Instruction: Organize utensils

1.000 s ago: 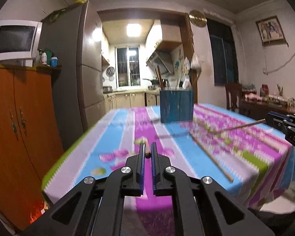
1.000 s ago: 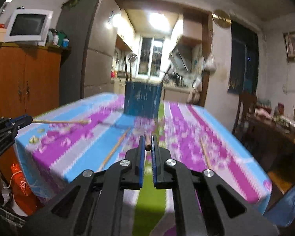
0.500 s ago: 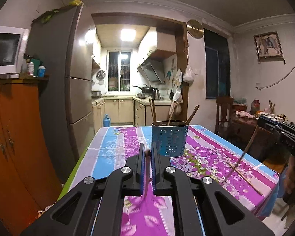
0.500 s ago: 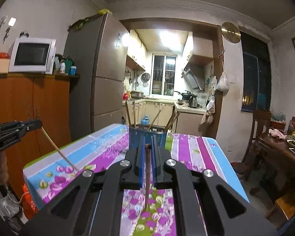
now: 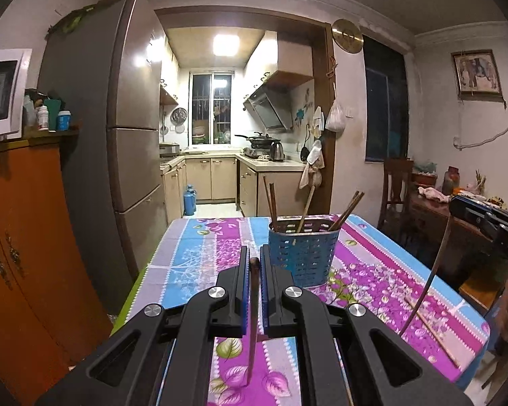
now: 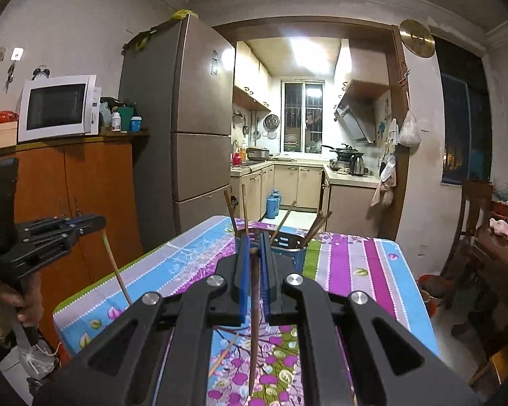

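A blue perforated utensil holder point(image 5: 303, 253) stands on the floral tablecloth point(image 5: 382, 270) with several chopsticks upright in it; it also shows in the right wrist view point(image 6: 289, 242), partly behind my fingers. My left gripper point(image 5: 252, 262) is shut on a chopstick point(image 5: 253, 321) that hangs point down above the table, near the holder's left. My right gripper point(image 6: 253, 252) is shut on another chopstick point(image 6: 254, 324), also hanging point down. The right gripper point(image 5: 484, 218) shows in the left wrist view, the left gripper point(image 6: 84, 223) in the right wrist view.
A loose chopstick point(image 5: 430, 328) lies on the cloth at the right; another point(image 6: 223, 355) lies under my right gripper. A tall fridge point(image 5: 118, 142) and an orange cabinet point(image 5: 20, 253) stand left of the table. A wooden chair point(image 6: 470, 223) and a side table are at the right.
Both grippers have risen from low over the table and tilted up. The two held chopsticks swung from lying level to hanging point down. The holder now appears closer.
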Demonstrator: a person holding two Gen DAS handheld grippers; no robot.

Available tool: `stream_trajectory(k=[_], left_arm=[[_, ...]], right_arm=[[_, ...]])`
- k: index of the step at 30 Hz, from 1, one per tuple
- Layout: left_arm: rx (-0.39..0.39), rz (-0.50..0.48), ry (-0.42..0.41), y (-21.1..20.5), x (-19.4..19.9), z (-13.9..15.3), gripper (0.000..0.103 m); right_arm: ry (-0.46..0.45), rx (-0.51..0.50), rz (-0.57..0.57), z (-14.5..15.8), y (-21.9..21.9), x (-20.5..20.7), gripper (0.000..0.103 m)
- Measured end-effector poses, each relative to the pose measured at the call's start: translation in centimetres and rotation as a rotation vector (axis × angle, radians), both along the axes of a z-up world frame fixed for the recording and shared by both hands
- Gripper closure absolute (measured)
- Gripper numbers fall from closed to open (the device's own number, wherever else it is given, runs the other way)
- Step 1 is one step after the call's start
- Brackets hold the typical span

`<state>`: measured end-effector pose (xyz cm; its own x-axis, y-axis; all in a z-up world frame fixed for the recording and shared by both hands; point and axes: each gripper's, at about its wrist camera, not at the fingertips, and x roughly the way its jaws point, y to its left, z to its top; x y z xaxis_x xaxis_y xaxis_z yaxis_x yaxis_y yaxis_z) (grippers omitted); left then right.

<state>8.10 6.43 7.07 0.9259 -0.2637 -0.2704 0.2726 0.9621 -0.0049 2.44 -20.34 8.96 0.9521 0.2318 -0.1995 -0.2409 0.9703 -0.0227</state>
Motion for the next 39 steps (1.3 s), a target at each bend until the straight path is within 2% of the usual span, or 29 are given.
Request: stream_trajectory(k=[7, 20, 39], left_arm=[[0.085, 0.072, -0.057, -2.4, 2.1, 2.1, 0.096], [0.156, 0.144, -0.065, -5.2, 4.8, 1.6, 0.096], [0.177, 0.178, -0.081, -5.4, 5.0, 1.5, 0.096]], right_arm=[[0.018, 0.039, 0.009, 1.5, -0.4, 2.1, 0.098], [0.048, 0.031, -0.019, 1.9, -0.7, 4.3, 0.098], [0.056, 0.020, -0.009, 1.6, -0.4, 5.2, 0.098]])
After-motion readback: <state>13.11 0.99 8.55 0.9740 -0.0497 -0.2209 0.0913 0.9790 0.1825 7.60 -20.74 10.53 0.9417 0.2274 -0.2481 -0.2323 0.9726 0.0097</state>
